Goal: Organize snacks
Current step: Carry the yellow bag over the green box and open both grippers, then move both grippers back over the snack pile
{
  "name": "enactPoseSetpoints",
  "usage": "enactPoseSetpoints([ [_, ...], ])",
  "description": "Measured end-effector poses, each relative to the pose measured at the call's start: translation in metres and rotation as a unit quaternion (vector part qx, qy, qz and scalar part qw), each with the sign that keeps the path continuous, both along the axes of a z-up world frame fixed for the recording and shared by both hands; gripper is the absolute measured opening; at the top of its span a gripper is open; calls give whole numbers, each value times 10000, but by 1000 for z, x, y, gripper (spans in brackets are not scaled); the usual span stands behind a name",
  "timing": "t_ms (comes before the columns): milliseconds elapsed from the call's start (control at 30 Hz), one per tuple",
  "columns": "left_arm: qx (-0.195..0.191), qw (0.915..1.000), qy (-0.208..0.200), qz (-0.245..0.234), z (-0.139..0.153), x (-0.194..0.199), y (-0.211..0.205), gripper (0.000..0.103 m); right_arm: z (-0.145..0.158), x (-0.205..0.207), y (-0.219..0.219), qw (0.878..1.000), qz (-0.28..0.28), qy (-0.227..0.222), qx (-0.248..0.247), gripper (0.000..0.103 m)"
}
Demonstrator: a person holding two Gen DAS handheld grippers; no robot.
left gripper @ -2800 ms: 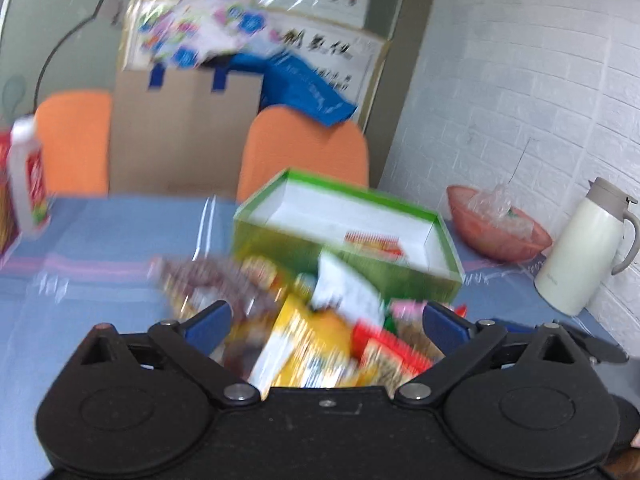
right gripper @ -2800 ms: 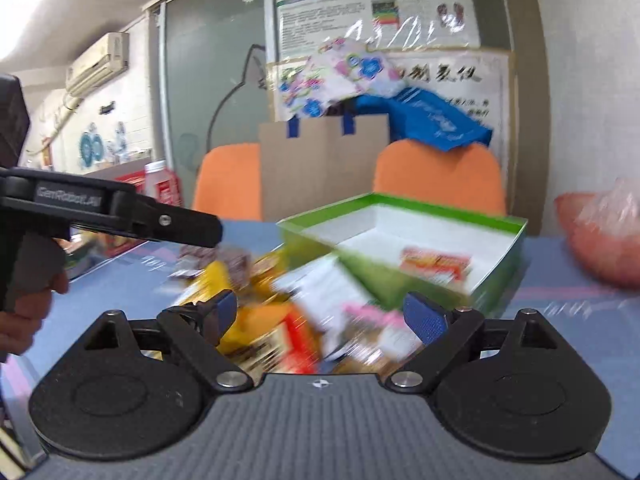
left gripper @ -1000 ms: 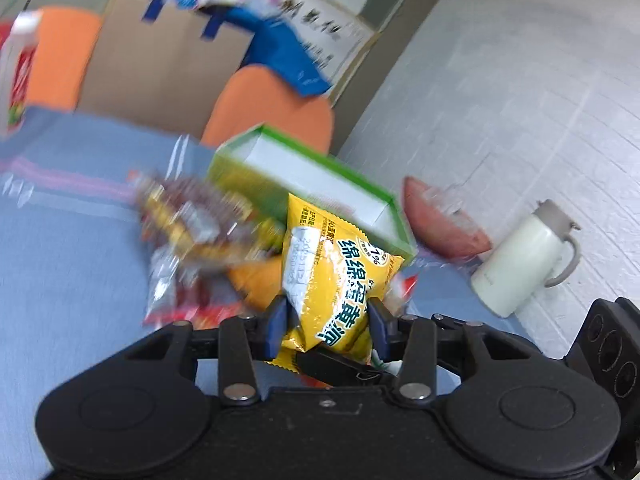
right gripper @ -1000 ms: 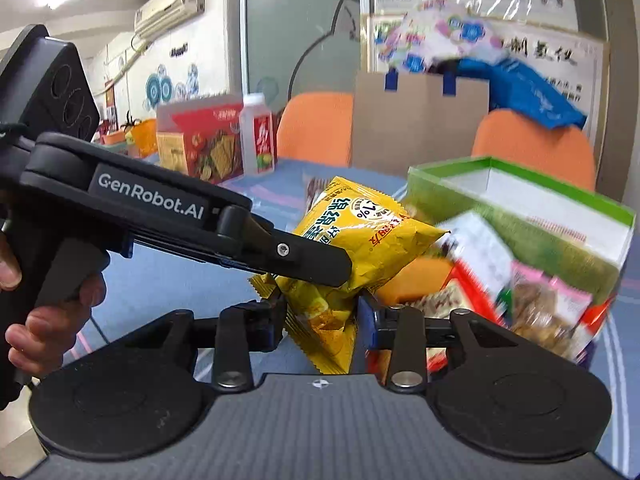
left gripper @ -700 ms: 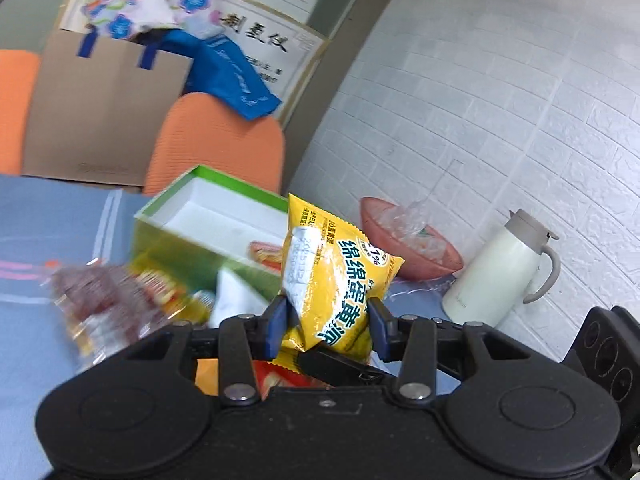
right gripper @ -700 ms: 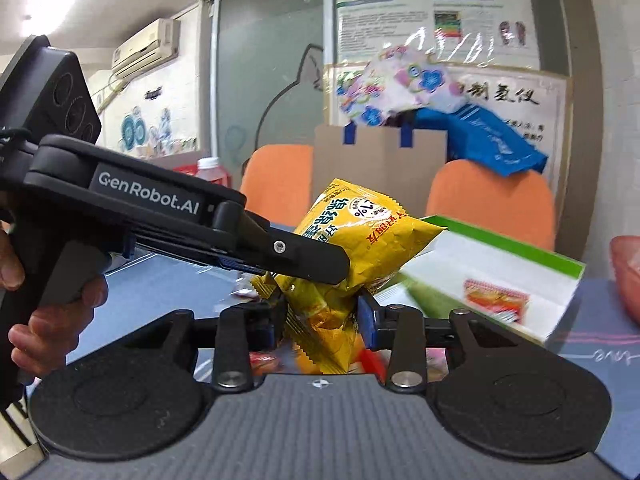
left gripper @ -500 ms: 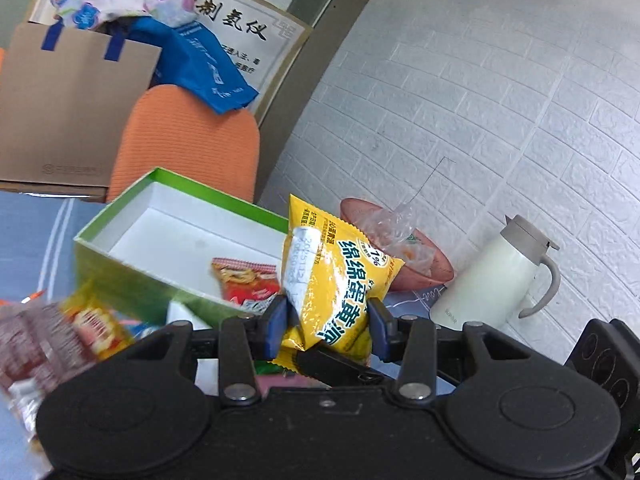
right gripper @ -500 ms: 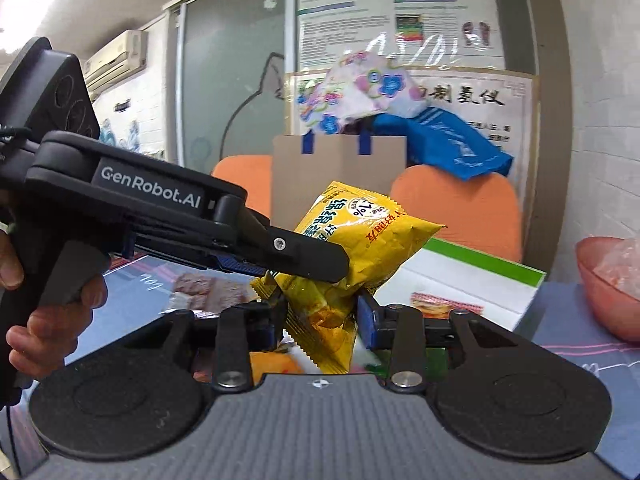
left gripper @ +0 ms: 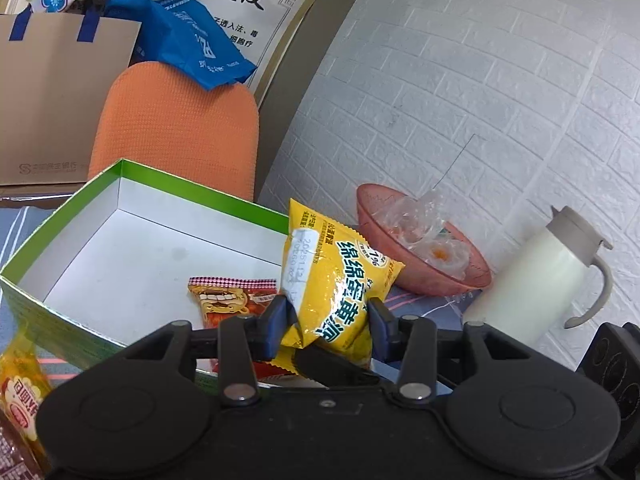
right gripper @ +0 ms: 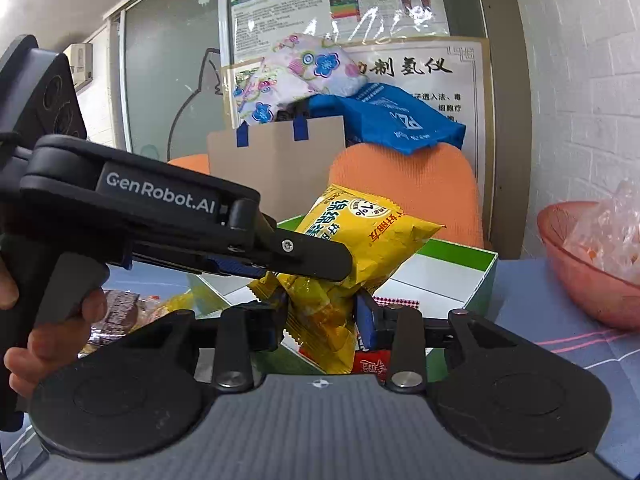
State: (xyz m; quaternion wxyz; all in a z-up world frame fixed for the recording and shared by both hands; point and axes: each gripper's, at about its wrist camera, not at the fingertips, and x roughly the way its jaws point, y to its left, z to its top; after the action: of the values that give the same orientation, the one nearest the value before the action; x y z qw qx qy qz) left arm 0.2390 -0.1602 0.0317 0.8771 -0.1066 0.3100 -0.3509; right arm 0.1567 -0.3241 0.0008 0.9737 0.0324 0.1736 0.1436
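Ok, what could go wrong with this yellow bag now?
The jaws of the left hand-held gripper have just been opening around the yellow snack bag, so only the right hand-held gripper pinches its lower end; it might slip or swing. Released here, it could hit the green box rim rather than land inside.

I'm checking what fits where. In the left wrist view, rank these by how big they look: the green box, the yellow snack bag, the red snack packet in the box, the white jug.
1. green box
2. white jug and yellow snack bag: alike, and the bag is nearer the camera, so unranked
3. red snack packet, partly hidden
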Motion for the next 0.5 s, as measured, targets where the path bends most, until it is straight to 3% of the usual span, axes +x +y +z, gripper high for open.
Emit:
enactPoseSetpoints([
  [33,101,9999,-20,88,-3,0,-1,103,-3,3,-1,10000,-2,37,3,64],
  [67,185,9996,-50,196,-5,-2,0,103,-7,5,-1,10000,-24,81,-24,67],
  [133,244,9977,-256,587,-9,-10,7,103,-16,10,0,9995,-191,139,-195,103],
  [233,168,9978,-219,602,-7,-21,22,103,-23,6,-3,9990,-354,51,-271,103],
  [500,177,9944,-413,953,16,-93,69,103,9,-51,-7,9988,-373,-305,8,103],
])
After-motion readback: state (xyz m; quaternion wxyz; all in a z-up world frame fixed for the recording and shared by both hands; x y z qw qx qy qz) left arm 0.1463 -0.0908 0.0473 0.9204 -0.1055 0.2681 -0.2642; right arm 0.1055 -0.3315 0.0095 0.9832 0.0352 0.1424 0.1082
